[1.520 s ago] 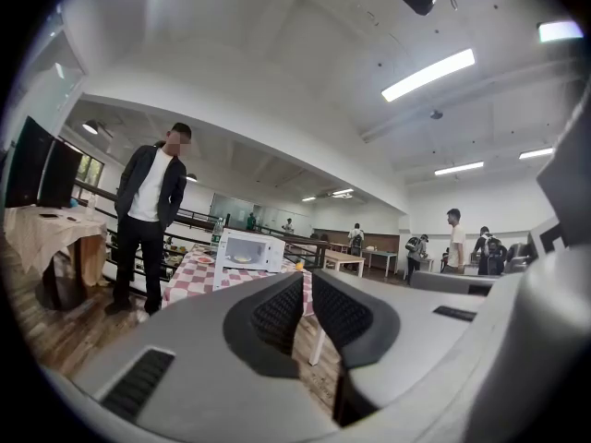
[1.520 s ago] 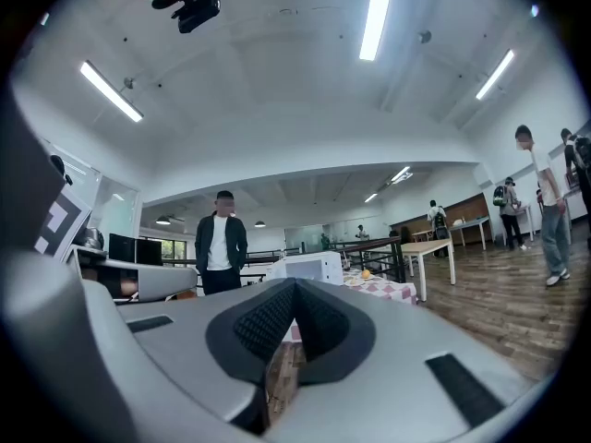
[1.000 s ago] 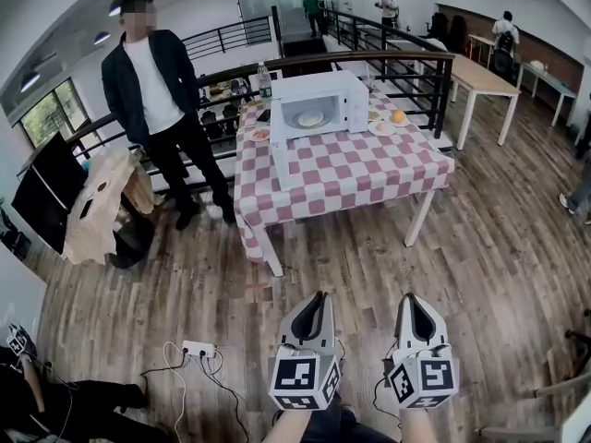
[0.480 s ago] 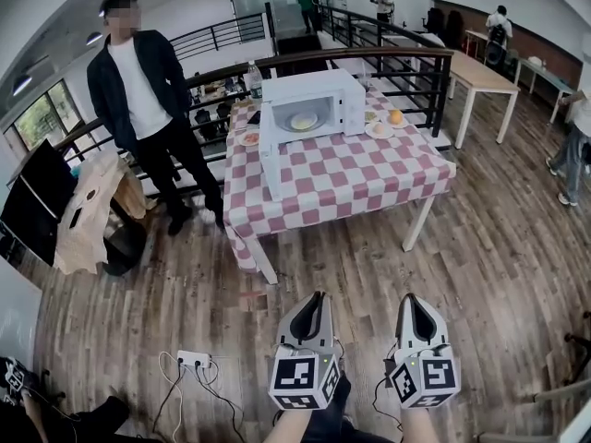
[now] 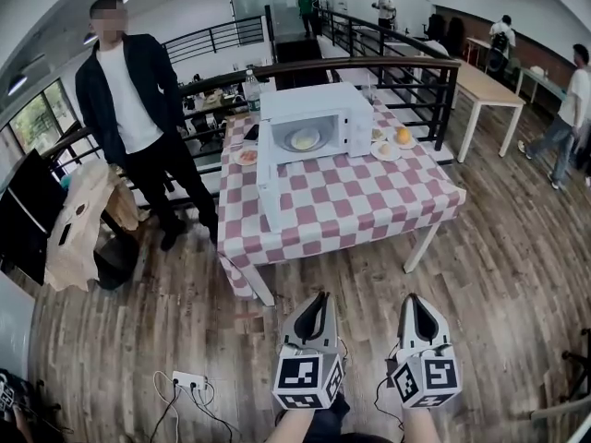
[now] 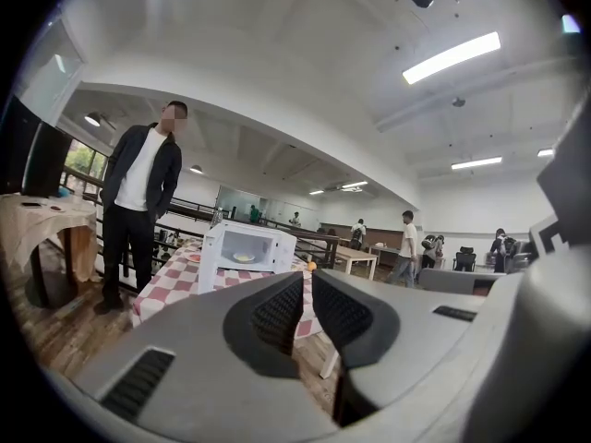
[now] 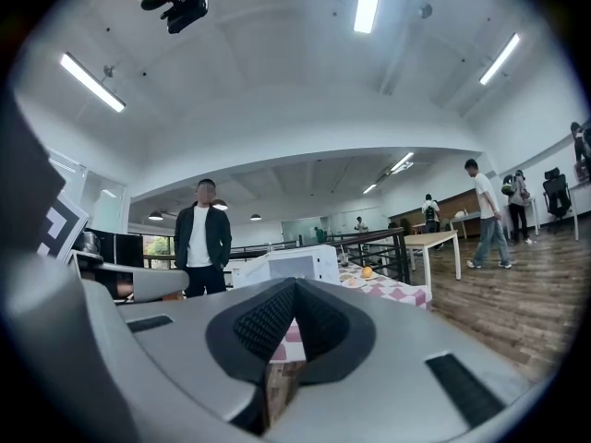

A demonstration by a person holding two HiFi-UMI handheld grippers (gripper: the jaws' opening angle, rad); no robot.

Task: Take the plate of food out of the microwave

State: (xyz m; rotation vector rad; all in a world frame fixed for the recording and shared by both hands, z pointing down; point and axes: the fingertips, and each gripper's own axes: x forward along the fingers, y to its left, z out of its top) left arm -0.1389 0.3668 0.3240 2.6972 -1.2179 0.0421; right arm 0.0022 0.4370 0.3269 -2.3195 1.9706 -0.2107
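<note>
Closer now than a second ago, the checked table [image 5: 351, 201] and white microwave [image 5: 314, 109] fill more of my head view, and the person in the dark jacket [image 5: 129, 100] has slid left. I see the microwave door [image 5: 269, 181] swung open, with the plate of food [image 5: 306, 139] inside. Both grippers hang low, well short of the table. The left gripper [image 5: 319, 300] has its jaws all but together, and the right gripper [image 5: 413, 301] has its jaws pressed shut. Nothing sits between either pair.

- What lies on the plate [image 5: 306, 139] inside the microwave [image 5: 319, 101] is too small to identify.
- A bottle [image 5: 251, 85] stands partly hidden behind the microwave.
- The head view's bottom edge cuts off the forearms [image 5: 294, 425].
</note>
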